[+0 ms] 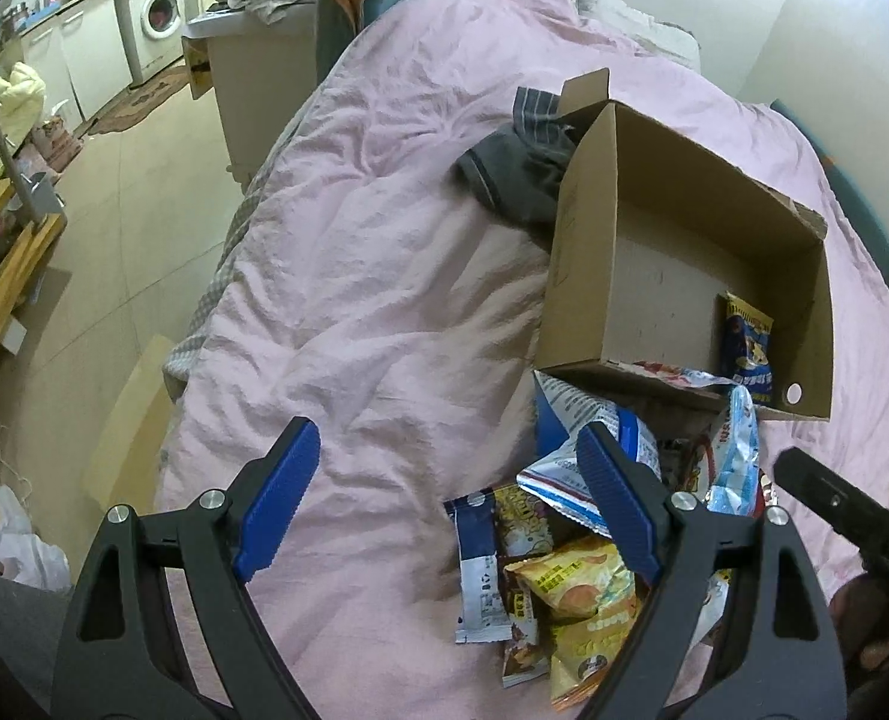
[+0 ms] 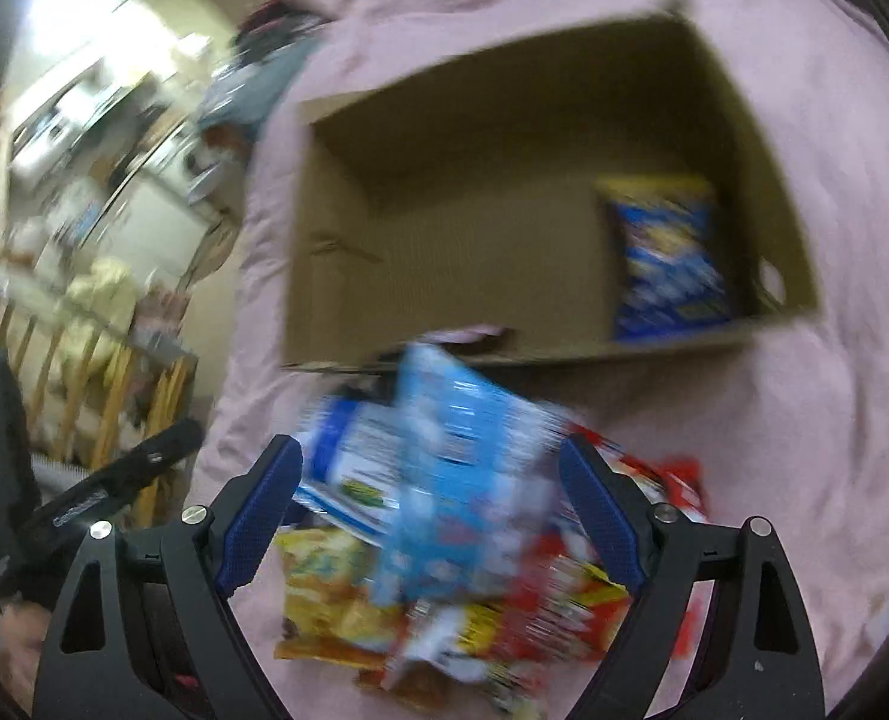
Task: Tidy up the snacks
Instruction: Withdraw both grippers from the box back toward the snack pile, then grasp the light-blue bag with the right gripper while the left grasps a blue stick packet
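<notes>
Snack bags, shiny and crinkly (image 1: 570, 576), lie heaped on a wrinkled pink blanket (image 1: 372, 276) beside a brown cardboard box (image 1: 588, 252) with one blue bag (image 1: 747, 348) inside. Left view shows a white washing machine (image 1: 159, 15); right view is blurry. Left gripper (image 1: 444, 504) and right gripper (image 2: 429, 510) both hang wide apart, gripping nothing
</notes>
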